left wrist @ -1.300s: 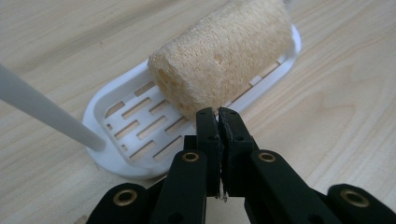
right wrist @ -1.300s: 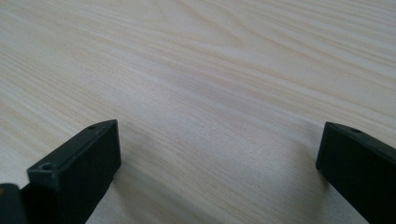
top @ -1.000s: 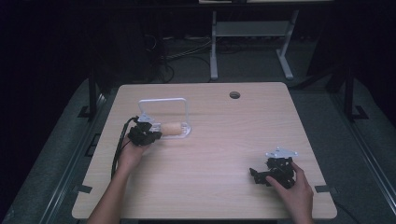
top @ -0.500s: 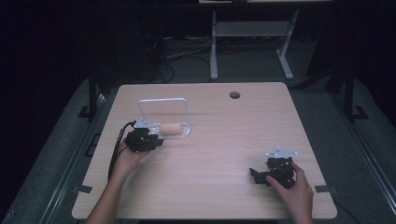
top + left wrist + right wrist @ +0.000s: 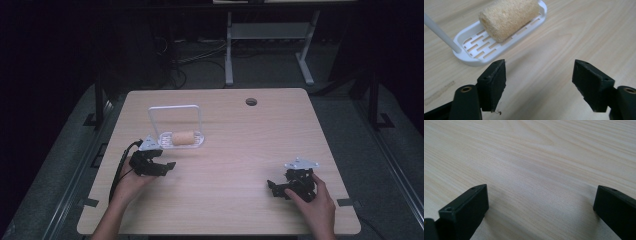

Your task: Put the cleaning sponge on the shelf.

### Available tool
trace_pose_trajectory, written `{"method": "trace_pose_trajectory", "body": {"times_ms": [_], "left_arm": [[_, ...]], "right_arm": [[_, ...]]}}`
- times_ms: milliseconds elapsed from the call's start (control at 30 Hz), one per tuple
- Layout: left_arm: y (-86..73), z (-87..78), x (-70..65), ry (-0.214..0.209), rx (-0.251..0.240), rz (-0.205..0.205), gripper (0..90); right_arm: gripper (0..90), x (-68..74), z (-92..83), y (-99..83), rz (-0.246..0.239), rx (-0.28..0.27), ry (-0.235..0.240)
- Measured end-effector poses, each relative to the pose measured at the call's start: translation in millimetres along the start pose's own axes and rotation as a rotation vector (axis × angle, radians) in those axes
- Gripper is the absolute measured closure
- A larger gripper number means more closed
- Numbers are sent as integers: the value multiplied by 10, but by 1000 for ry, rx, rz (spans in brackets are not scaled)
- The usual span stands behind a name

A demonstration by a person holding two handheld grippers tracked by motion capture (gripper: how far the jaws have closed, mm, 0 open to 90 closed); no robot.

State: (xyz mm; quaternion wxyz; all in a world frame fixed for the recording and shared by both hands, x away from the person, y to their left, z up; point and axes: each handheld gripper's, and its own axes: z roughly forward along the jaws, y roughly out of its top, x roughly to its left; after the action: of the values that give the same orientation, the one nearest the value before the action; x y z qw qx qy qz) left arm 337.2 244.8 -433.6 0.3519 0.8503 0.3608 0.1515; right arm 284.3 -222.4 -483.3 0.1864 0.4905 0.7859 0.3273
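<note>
High view, left to right: the left gripper (image 5: 162,165) has drawn back toward the person from the white rack (image 5: 176,144), and its jaws have just been opening — nothing lies between them now. The loofah roll (image 5: 183,137) lies on its side in the rack's slotted tray, apart from both jaws, so by this reading the placing is done and the hand is retreating. Left gripper view confirms it: wide jaws over bare table (image 5: 554,50), with the roll (image 5: 507,16) resting on the tray (image 5: 474,53) just ahead. Farther right, the right gripper (image 5: 276,189) rests on the tabletop, well apart from the rack, jaws spread wide and empty. Hard to make out — the rack's upright frame is cut to one white bar in the left gripper view, and the dark floor beyond the table gives little detail.
</note>
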Motion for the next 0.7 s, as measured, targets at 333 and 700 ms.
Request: {"method": "trace_pose_trajectory", "body": {"times_ms": [333,700], "left_arm": [[-185,-103,-123,8,-5,8,174],[-309,-140,-169,19,5,17,144]], "right_arm": [[0,1,-1,0,1,1,0],[0,1,0,0,1,-1,0]]}}
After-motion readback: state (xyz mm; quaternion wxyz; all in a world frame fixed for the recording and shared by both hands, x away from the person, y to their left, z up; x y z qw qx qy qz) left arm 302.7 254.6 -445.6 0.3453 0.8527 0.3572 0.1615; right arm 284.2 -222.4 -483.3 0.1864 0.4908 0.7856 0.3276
